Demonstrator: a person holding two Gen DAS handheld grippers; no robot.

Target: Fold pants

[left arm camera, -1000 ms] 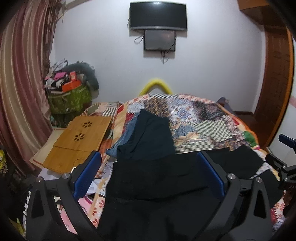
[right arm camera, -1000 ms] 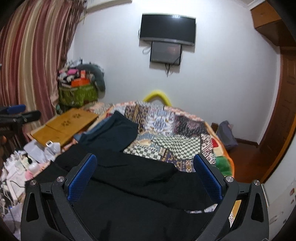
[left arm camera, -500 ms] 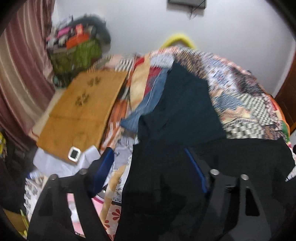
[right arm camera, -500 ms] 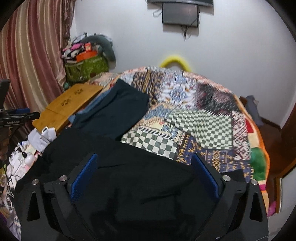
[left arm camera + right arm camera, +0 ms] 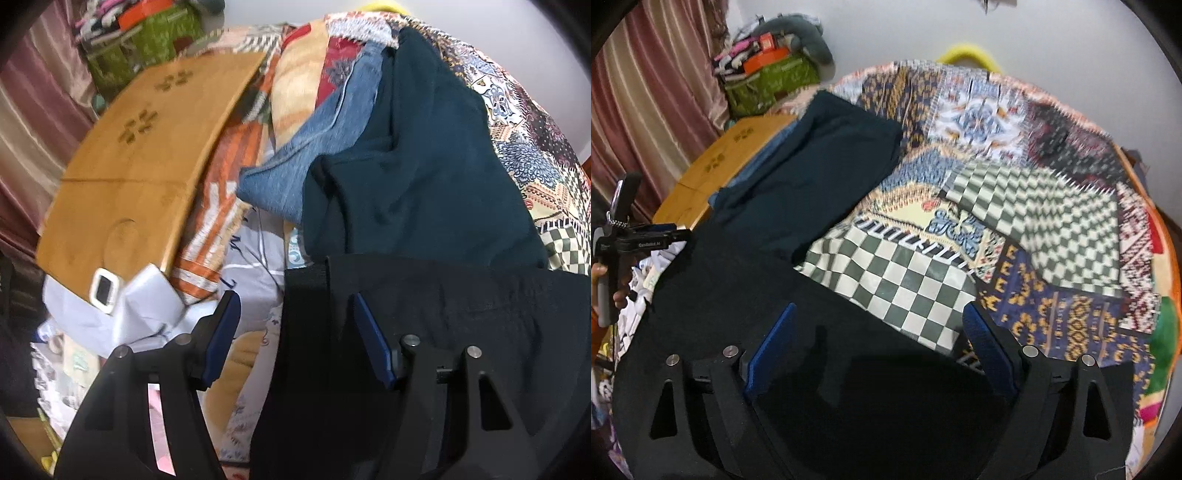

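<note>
Black pants (image 5: 461, 317) lie spread across the near edge of a patchwork bed cover, and also show in the right wrist view (image 5: 746, 295). My left gripper (image 5: 295, 332) is open, its blue pads straddling the pants' left waistband corner (image 5: 306, 277). My right gripper (image 5: 879, 339) is open and low over the pants' right part, beside the checkered patch (image 5: 916, 280). The left gripper's body (image 5: 635, 240) shows at the far left of the right wrist view.
Folded dark teal pants (image 5: 424, 166) lie on folded blue jeans (image 5: 317, 140) behind the black pants. A wooden lap desk (image 5: 140, 155) and white cloth (image 5: 122, 314) lie to the left. A green bag (image 5: 768, 81) stands by the curtain.
Both grippers have tilted down and dropped toward the black pants. The left gripper's jaws have narrowed around the waistband corner. The right gripper stays wide open.
</note>
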